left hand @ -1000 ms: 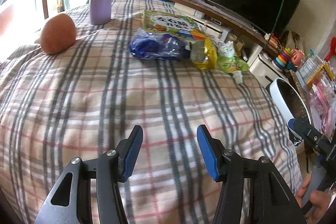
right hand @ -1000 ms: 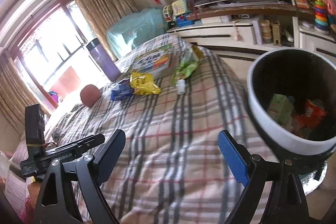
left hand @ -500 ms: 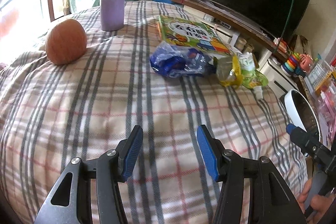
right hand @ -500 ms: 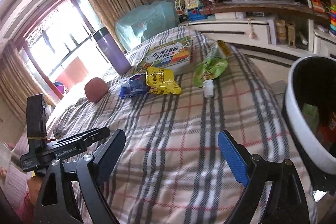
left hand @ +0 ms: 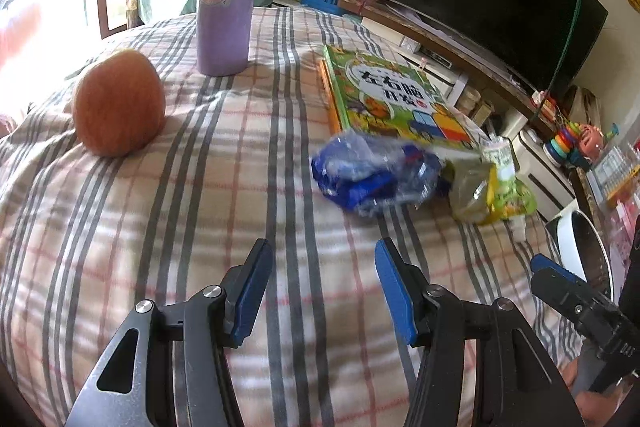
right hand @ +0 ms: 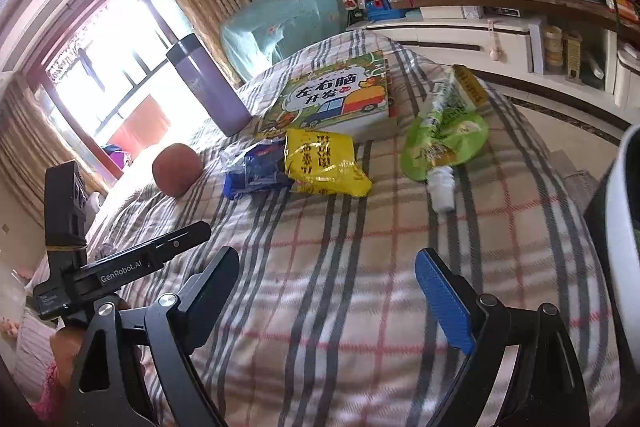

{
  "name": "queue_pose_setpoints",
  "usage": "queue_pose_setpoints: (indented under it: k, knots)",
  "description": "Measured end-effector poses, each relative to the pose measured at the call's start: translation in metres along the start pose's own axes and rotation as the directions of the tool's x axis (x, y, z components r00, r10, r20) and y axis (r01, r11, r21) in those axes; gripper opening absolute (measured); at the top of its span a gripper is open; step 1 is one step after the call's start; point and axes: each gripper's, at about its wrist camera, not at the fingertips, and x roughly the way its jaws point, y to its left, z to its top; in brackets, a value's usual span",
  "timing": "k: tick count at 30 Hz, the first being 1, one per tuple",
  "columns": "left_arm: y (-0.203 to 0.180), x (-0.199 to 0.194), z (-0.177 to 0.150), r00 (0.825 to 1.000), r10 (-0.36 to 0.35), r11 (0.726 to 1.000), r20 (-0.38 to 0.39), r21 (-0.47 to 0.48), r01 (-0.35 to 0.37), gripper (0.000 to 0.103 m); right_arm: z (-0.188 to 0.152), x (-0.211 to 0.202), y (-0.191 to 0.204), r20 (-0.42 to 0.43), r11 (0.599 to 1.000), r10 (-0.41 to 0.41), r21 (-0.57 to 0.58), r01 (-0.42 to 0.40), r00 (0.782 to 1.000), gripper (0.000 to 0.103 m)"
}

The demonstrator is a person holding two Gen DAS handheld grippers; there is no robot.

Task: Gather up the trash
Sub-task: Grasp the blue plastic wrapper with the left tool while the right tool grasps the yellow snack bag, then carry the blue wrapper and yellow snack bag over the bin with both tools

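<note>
I am on the approach step: both grippers hover empty above the plaid bed cover, left gripper and right gripper each with fingers spread. The blue wrapper, yellow snack bag and green pouch lie clustered beside a picture book. Next, I judge, one gripper must straddle a wrapper and pinch it for the white bin at right.

Left hand-held gripper: jaws apart, empty, above the bed.
Right hand-held gripper: jaws wide apart, empty, above the bed.
</note>
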Motion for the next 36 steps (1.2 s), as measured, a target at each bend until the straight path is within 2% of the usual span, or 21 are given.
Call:
queue_pose_setpoints:
  k: [11, 15, 17, 18, 19, 21, 24, 36]
  knots:
    - [0.003, 0.044, 0.025, 0.999, -0.053, 0.999, -0.007, 0.0, 0.053, 0.053, 0.027, 0.033, 0.005, 0.017, 1.0, 0.016, -0.024, -0.015, 1.0, 0.091]
    - [0.004, 0.057, 0.028, 0.996, -0.087, 0.996, -0.015, -0.003, 0.087, 0.049, 0.035, 0.043, 0.002, 0.028, 1.0, 0.016, -0.016, -0.016, 0.999, 0.088]
    - [0.001, 0.062, 0.029, 0.994, -0.107, 0.994, -0.018, 0.006, 0.107, 0.033, 0.037, 0.046, 0.0, 0.034, 1.0, 0.019, -0.015, -0.019, 0.999, 0.072]
    - [0.0, 0.065, 0.029, 0.992, -0.119, 0.993, -0.027, 0.015, 0.12, 0.021, 0.038, 0.047, -0.001, 0.03, 1.0, 0.018, -0.016, -0.017, 0.999, 0.054]
    - [-0.002, 0.067, 0.029, 0.992, -0.122, 0.992, -0.031, 0.023, 0.123, 0.014, 0.037, 0.05, -0.003, 0.02, 1.0, 0.009, -0.015, -0.009, 1.0, 0.048]
    - [-0.007, 0.068, 0.028, 0.993, -0.115, 0.992, -0.029, 0.047, 0.117, 0.005, 0.035, 0.05, -0.005, 0.018, 1.0, 0.016, -0.007, -0.016, 1.0, 0.048]
    - [-0.013, 0.065, 0.026, 0.993, -0.113, 0.991, -0.024, 0.071, 0.114, 0.002, 0.032, 0.045, -0.005, 0.031, 1.0, 0.02, -0.01, -0.019, 0.999, 0.047]
    - [-0.025, 0.008, -0.017, 0.992, -0.124, 0.989, 0.012, 0.086, 0.123, 0.0, 0.008, 0.001, -0.009, 0.055, 0.999, 0.036, -0.002, -0.036, 0.998, 0.046]
